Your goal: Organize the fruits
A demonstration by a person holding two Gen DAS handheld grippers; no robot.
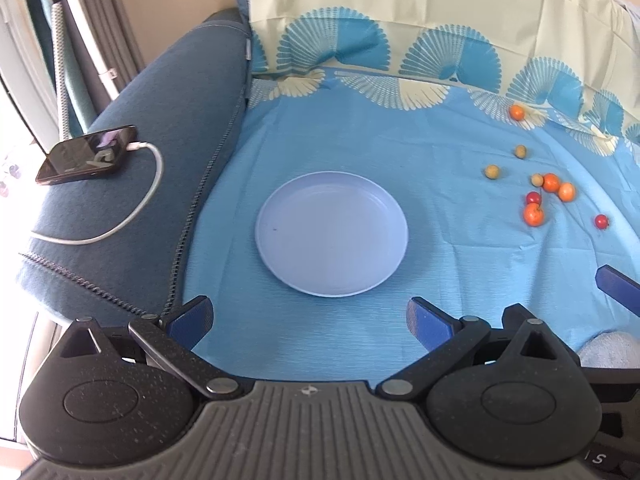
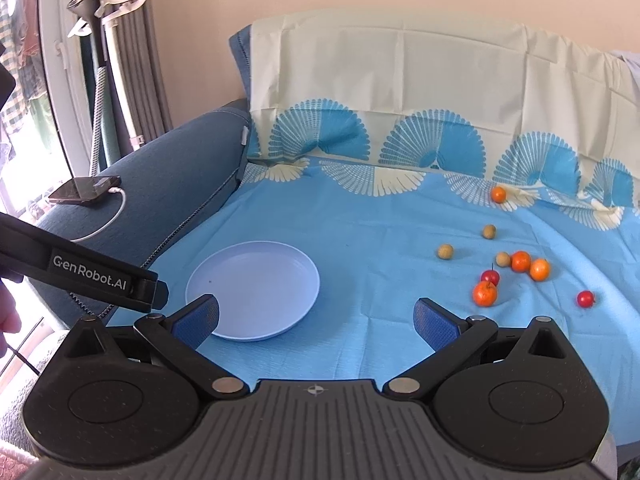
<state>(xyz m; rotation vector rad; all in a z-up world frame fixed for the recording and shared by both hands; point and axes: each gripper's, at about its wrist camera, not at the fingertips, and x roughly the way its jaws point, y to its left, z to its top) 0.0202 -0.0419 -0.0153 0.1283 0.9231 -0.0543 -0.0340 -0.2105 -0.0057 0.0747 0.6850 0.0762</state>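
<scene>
Both my left gripper (image 1: 310,318) and right gripper (image 2: 316,316) gape wide and empty near the bare plate (image 1: 280,248), while the small, light, roll-prone fruits (image 2: 520,261) lie scattered far right on the blue cloth (image 2: 380,232), so I'd pinch each gently across its middle.

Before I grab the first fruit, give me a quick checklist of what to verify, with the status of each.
1. Plate has nothing in it: ok.
2. Right gripper open, holding nothing: ok.
3. Left gripper open, holding nothing: ok.
4. Fruits loose on the cloth, none on the plate: ok.
5. Nearest orange fruit free to grasp: not ok, a red fruit crowds it.
6. Fruit firmness: cannot tell.
</scene>
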